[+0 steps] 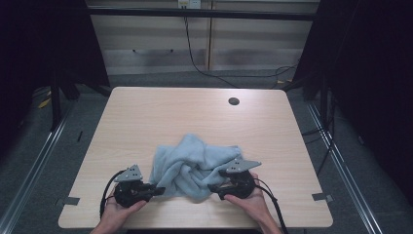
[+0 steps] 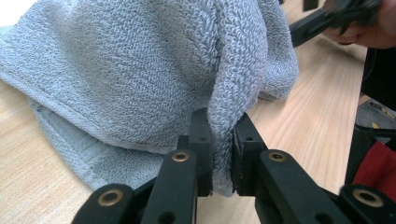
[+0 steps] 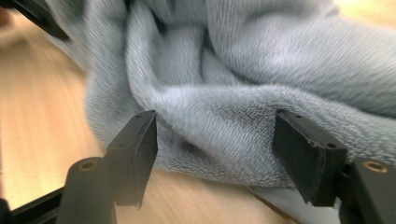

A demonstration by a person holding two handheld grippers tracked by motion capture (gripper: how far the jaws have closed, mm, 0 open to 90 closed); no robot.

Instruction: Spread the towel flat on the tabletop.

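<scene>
In the left gripper view, the left gripper (image 2: pixel 221 154) is seen with its jaws closed on a hanging fold of a grey-blue towel (image 2: pixel 140 79); the cloth is pinched between them and drapes up and away beyond their tips. To the left of the jaws the towel's hemmed edge is laid flat on the wooden surface (image 2: pixel 308 116), and bare wood is seen to their right. Beyond the towel, at the upper right, part of the other gripper is seen held in a hand.

In the right gripper view, the right gripper (image 3: pixel 215 140) is seen with its jaws spread wide apart, and a thick roll of the towel (image 3: pixel 243 93) lies between and just past their tips; whether the pads touch it cannot be told. Bare surface (image 3: pixel 42 107) is seen left of the jaws.

From the high view, the left gripper (image 1: pixel 158 190) and right gripper (image 1: pixel 212 187) are held at the near edge of the crumpled towel (image 1: pixel 192 163), which is heaped on the near half of the surface (image 1: pixel 195 112). No container is seen. A round hole (image 1: pixel 234 101) is set at the far side.
</scene>
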